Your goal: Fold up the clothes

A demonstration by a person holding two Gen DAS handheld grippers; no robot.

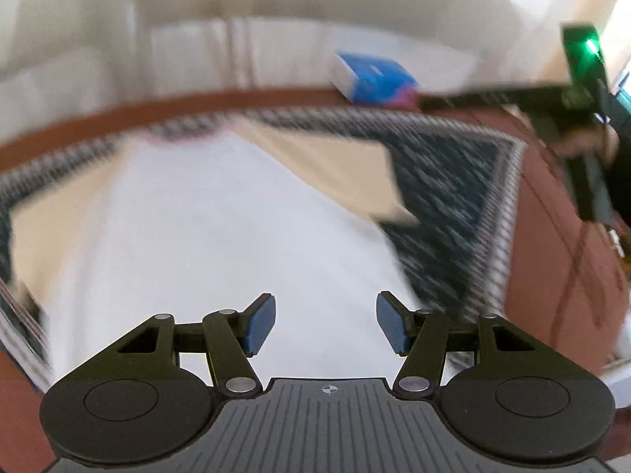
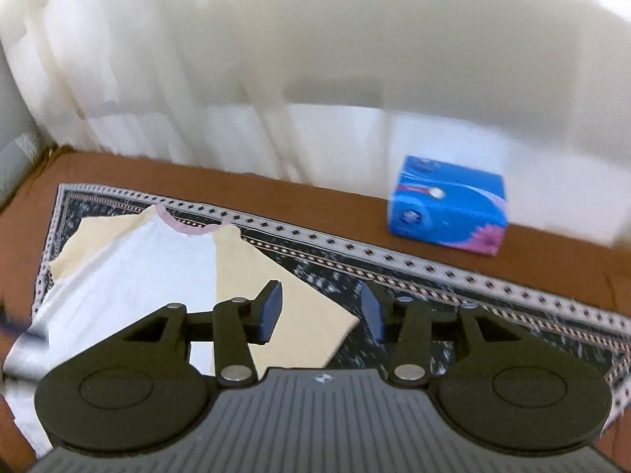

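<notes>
A white T-shirt (image 1: 221, 228) with cream sleeves and a pink collar lies flat on a dark patterned cloth (image 1: 449, 213). My left gripper (image 1: 326, 325) is open and empty, hovering over the shirt's white body. In the right wrist view the shirt (image 2: 157, 272) lies at the left, collar toward the wall. My right gripper (image 2: 321, 313) is open and empty above the tip of the cream right sleeve (image 2: 292, 311). The left wrist view is motion-blurred.
A blue tissue box (image 2: 447, 211) stands on the brown table (image 2: 315, 197) at the back right; it also shows in the left wrist view (image 1: 374, 79). White curtains hang behind the table. The other gripper's dark body with a green light (image 1: 583, 63) shows at the right.
</notes>
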